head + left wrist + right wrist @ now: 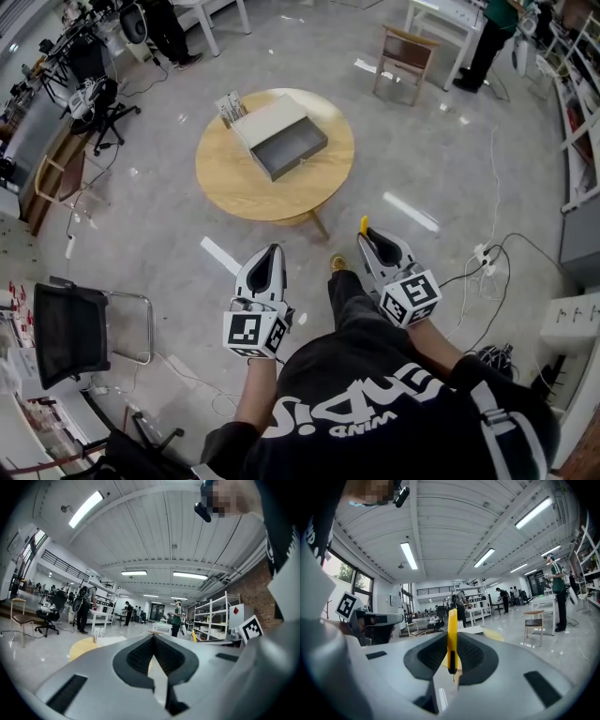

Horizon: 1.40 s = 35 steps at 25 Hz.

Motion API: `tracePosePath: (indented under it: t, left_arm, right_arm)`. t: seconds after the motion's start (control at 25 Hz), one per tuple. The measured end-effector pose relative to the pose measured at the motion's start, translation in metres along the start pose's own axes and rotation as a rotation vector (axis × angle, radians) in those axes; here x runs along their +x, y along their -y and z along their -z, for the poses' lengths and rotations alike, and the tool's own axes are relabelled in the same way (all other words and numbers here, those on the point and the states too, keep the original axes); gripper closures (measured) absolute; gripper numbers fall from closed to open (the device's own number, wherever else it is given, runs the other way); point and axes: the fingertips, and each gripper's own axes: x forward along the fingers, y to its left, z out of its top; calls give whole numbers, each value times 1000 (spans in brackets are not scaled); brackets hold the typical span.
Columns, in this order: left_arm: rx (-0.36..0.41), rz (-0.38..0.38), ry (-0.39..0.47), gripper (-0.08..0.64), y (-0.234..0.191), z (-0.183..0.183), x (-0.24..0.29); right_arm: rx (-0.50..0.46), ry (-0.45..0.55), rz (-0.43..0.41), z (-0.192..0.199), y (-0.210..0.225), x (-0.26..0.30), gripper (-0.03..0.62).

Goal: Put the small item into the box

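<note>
A grey open box (290, 151) with its white lid (269, 119) beside it lies on a round wooden table (234, 183), well ahead of me. My right gripper (367, 234) is shut on a thin yellow item (364, 224), held above the floor short of the table. In the right gripper view the yellow item (452, 639) stands upright between the jaws, with the table (496, 635) far behind. My left gripper (273, 251) hangs beside the right one, and its jaws (153, 638) meet with nothing between them.
A small rack of white packets (230, 107) stands at the table's far left edge. A black chair (70, 333) is at my left, a wooden chair (406, 51) beyond the table. Cables and a power strip (482, 254) lie on the floor at right, near a white cabinet (572, 320).
</note>
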Motion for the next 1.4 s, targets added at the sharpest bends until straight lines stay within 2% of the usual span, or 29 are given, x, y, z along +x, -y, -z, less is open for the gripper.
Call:
tracePosePath:
  t: [0.52,1.04,1.2,1.4]
  left_arm:
    - [-18,-42,2,551,-59,-38,110]
    - [-25,-114,8,551,-91,-56,224]
    - [-29,-146,17,551,-100,-60,242]
    - [-18,-167,10,551,-119,-70,253]
  right_arm:
    - [-12,-3,-50,-57,65,107,537]
    - [-28,-6,-123,-95,160,199,537]
    - [-27,-17,-166,-99,171,222,537]
    - [-27,-23,-211,-106,160,253,537]
